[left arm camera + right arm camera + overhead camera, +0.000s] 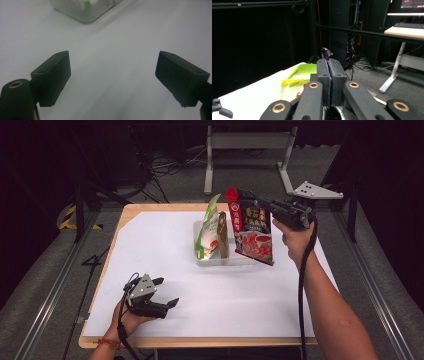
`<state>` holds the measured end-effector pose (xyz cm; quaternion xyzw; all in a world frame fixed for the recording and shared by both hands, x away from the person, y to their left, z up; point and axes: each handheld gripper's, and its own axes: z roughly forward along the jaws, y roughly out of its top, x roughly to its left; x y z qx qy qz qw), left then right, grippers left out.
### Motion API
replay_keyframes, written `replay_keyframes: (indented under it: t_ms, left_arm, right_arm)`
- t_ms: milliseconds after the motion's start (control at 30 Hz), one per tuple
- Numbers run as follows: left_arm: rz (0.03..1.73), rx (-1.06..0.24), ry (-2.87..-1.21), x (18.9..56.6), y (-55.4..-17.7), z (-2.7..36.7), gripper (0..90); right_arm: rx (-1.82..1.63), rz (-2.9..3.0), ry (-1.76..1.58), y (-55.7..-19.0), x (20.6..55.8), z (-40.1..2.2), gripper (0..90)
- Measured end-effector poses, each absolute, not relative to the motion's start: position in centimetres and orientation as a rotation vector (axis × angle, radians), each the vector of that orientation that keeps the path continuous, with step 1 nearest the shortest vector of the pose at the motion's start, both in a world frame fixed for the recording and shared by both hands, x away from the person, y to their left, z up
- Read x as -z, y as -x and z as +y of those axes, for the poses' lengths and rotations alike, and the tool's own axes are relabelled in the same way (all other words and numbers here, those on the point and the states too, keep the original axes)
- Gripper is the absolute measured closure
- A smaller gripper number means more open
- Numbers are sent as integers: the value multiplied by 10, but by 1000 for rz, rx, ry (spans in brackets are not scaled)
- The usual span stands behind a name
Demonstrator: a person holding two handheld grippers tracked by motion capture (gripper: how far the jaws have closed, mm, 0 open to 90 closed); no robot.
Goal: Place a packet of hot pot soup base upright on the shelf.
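Note:
My right gripper is shut on the top edge of a red and black food pouch, which hangs tilted above the right part of a clear plastic tray. In the right gripper view the jaws press together with the pouch's red corner poking out above them. A green and white pouch and a thin brown packet stand upright in the tray. My left gripper rests open low over the white sheet at the front left, its pads wide apart with nothing between them.
A white sheet covers the wooden table. The tray's corner lies ahead of the left gripper. A grey metal stand and cables sit on the floor beyond the table. Dark racks and a desk lie behind.

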<state>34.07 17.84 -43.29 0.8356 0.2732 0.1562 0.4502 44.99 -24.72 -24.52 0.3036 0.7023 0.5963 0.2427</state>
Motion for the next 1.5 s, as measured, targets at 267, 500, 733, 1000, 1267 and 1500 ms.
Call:
replay_keyframes:
  t_ms: [267, 500, 733, 1000, 1267, 1500]
  left_arm:
    - [664, -390, -2082, 433, -340, 178, 133]
    - [665, -393, -2078, 434, -340, 180, 128]
    - [669, -398, -2075, 434, -340, 182, 128]
    - [666, -400, -2074, 433, -340, 183, 128]
    - [661, -405, -2081, 433, -339, 183, 128]
    - [665, -407, -2086, 433, -340, 182, 129]
  right_arm:
    - [-1590, 1905, -860, -470, 251, -237, 884]
    - [-1584, 1895, -897, -489, 259, -231, 883]
    - [-1589, 1870, -925, -503, 266, -227, 883]
    - [-1605, 1865, -926, -512, 276, -224, 882]
    - [-1619, 1864, -892, -511, 287, -222, 881]
    - [-1625, 1871, -877, -506, 300, -226, 878]
